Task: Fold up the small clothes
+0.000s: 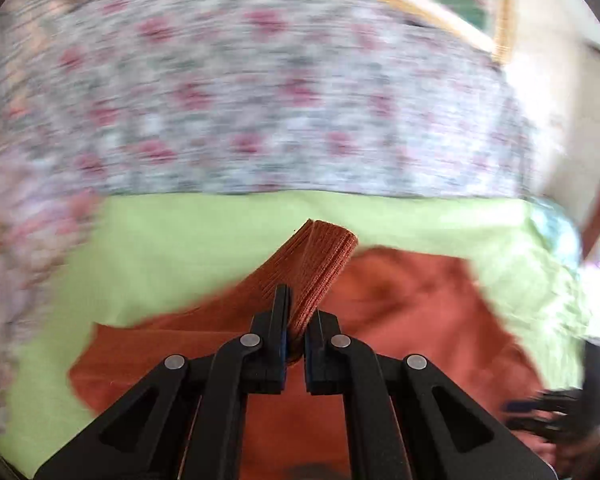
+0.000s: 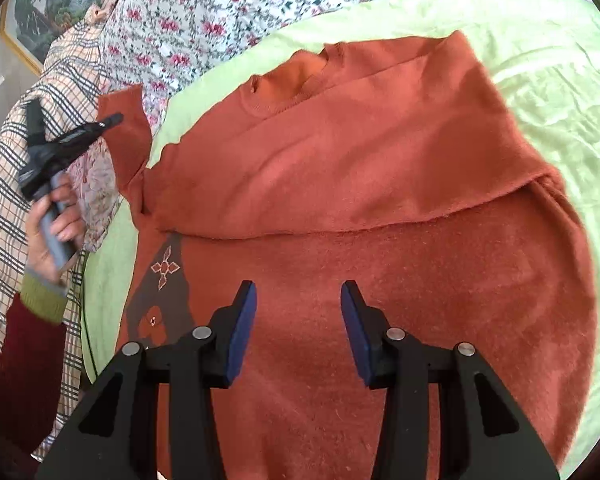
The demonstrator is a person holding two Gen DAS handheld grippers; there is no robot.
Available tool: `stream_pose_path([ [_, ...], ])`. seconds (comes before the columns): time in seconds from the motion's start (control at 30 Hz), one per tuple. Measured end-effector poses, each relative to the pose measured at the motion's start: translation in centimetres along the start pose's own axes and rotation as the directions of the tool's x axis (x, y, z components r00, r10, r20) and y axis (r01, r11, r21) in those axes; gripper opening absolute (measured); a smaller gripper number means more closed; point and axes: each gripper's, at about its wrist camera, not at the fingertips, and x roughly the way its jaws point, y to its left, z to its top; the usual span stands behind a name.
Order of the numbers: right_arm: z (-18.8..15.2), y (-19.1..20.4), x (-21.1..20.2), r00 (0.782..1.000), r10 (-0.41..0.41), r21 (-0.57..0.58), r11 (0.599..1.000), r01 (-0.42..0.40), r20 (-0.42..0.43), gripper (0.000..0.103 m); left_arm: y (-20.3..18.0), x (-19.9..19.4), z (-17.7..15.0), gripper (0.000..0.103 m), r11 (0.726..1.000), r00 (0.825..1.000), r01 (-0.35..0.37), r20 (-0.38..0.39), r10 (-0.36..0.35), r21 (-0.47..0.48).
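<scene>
A rust-orange sweatshirt [image 2: 360,168] lies on a light green sheet [image 2: 560,92], its upper part folded down over the body. Its neckline [image 2: 288,76] points to the far side. My left gripper [image 1: 296,320] is shut on the ribbed cuff [image 1: 320,264] of the left sleeve and holds it lifted. In the right wrist view the left gripper [image 2: 112,120] shows at the far left with the raised sleeve [image 2: 126,136]. My right gripper [image 2: 298,304] is open and empty, over the sweatshirt's body. A brown appliqué with flowers [image 2: 162,280] is on the front.
A white floral bedsheet [image 2: 204,12] lies beyond the green sheet. A plaid cloth [image 2: 32,148] lies at the left. A framed picture [image 2: 44,12] hangs on the wall at the far left. The right gripper [image 1: 560,412] shows at the left wrist view's right edge.
</scene>
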Motion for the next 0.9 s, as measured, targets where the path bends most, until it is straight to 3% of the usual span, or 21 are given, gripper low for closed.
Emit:
stream_pose_path([
  [0.13, -0.5, -1.2, -1.7, 0.999, -0.026, 0.033, 0.999, 0.025, 0.030, 0.045, -7.8, 2.5, -0.5, 0.004, 0.984, 0.986, 0.162, -0.049, -0.159, 0.076],
  [0.23, -0.9, -1.9, -2.7, 0.998, -0.043, 0.039, 0.998, 0.041, 0.049, 0.045, -12.1, 5.5, -1.4, 0.004, 0.966, 0.966, 0.247, -0.099, -0.240, 0.074],
  [0.43, -1.2, -3.2, -3.5, 0.996, -0.066, 0.072, 0.996, 0.061, 0.062, 0.045, -16.8, 13.5, -4.5, 0.006, 0.964, 0.935, 0.257, -0.270, -0.230, 0.065],
  [0.53, -1.2, -3.3, -3.8, 0.996, -0.052, 0.080, 0.996, 0.046, 0.068, 0.045, -16.4, 15.5, -6.2, 0.022, 0.972, 0.919, 0.231, -0.336, -0.205, 0.040],
  [0.63, -1.0, -3.1, -3.9, 0.996, -0.040, 0.065, 0.997, 0.035, 0.081, 0.045, -15.7, 14.0, -7.3, 0.037, 0.974, 0.924, 0.223, -0.326, -0.199, 0.039],
  [0.7, -0.5, -3.0, -3.9, 0.994, -0.039, 0.045, 0.998, 0.034, 0.099, 0.045, -14.8, 11.7, -7.9, 0.052, 0.978, 0.940, 0.201, -0.292, -0.178, 0.050],
  [0.77, 0.0, -3.1, -3.6, 0.992, -0.042, 0.030, 0.999, 0.038, 0.115, 0.045, -13.2, 8.6, -9.0, 0.058, 0.987, 0.957, 0.152, -0.256, -0.134, 0.052],
  [0.9, 1.9, -2.8, -2.1, 0.990, -0.060, -0.069, 0.995, 0.069, 0.125, 0.046, -8.2, 3.7, -11.0, 0.064, 1.000, 0.974, 0.025, -0.227, -0.024, 0.005],
])
